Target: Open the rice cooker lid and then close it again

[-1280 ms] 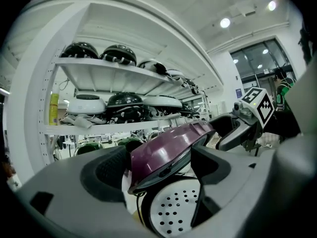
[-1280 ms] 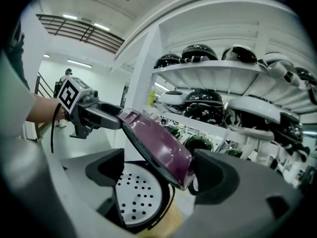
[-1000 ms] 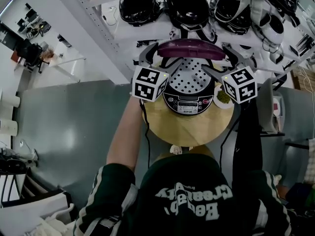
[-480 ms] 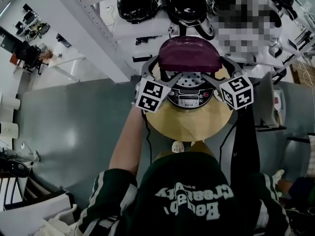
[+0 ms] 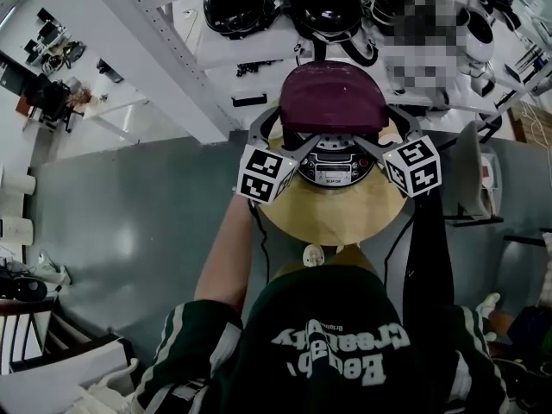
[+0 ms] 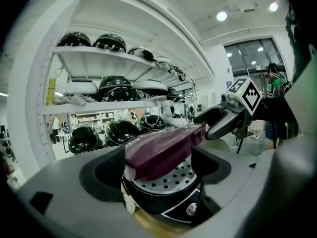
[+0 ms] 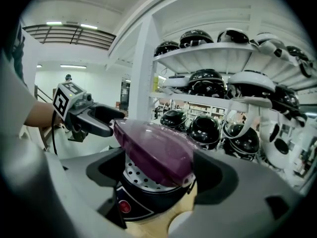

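The rice cooker (image 6: 151, 198) is a round black one with a small display panel (image 5: 332, 174) on the front, parked on the round wooden counter (image 5: 332, 222) toward its far edge. Its dark purple lid (image 5: 333, 97) is only partway open, hinged at the back with the front edge tilted up, so the silver perforated plate (image 6: 171, 177) shows underneath.

A round wooden table (image 5: 332, 218) stands on a grey floor (image 5: 129, 222). The rice cooker (image 5: 335, 172) sits on it toward the 12 o'clock edge, with its display panel facing 6 o'clock. The wood shows as a crescent from 4 to 8 o'clock. White shelves (image 5: 259, 54) beyond 12 o'clock carry black helmets (image 5: 328, 7).
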`<act>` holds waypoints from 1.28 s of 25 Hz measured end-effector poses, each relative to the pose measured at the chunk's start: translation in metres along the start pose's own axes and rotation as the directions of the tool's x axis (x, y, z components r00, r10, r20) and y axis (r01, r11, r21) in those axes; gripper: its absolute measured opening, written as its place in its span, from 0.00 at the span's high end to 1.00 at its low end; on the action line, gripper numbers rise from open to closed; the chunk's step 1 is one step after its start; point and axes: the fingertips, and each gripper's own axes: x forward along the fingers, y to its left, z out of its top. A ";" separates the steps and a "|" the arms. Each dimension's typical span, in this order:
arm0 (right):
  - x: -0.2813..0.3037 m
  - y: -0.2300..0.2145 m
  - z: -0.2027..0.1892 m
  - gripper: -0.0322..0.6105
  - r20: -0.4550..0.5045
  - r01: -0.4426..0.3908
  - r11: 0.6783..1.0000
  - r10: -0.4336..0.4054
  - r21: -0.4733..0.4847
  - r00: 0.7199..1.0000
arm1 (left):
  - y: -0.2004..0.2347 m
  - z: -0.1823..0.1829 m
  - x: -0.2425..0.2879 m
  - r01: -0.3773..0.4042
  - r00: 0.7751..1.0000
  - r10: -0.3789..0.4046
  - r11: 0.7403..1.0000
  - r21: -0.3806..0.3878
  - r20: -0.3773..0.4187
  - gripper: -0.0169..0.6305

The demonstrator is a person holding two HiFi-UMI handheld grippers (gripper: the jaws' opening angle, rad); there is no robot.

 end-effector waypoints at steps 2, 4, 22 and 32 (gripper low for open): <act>0.001 0.002 -0.003 0.26 -0.008 -0.006 1.000 0.006 0.004 1.000 | -0.002 -0.003 -0.001 0.000 1.000 0.000 1.000 -0.013 0.001 0.36; 0.002 0.005 -0.005 0.26 -0.008 -0.015 1.000 0.015 0.013 1.000 | -0.004 -0.004 -0.001 -0.001 1.000 0.002 1.000 -0.031 0.007 0.36; 0.013 0.036 -0.035 0.26 -0.058 -0.095 0.994 0.098 0.050 0.993 | -0.028 -0.039 0.002 0.047 0.998 -0.052 0.993 -0.106 -0.037 0.36; 0.021 0.046 -0.054 0.26 -0.081 -0.129 0.987 0.136 0.091 0.987 | -0.038 -0.062 0.008 0.072 0.993 -0.083 0.989 -0.129 -0.079 0.36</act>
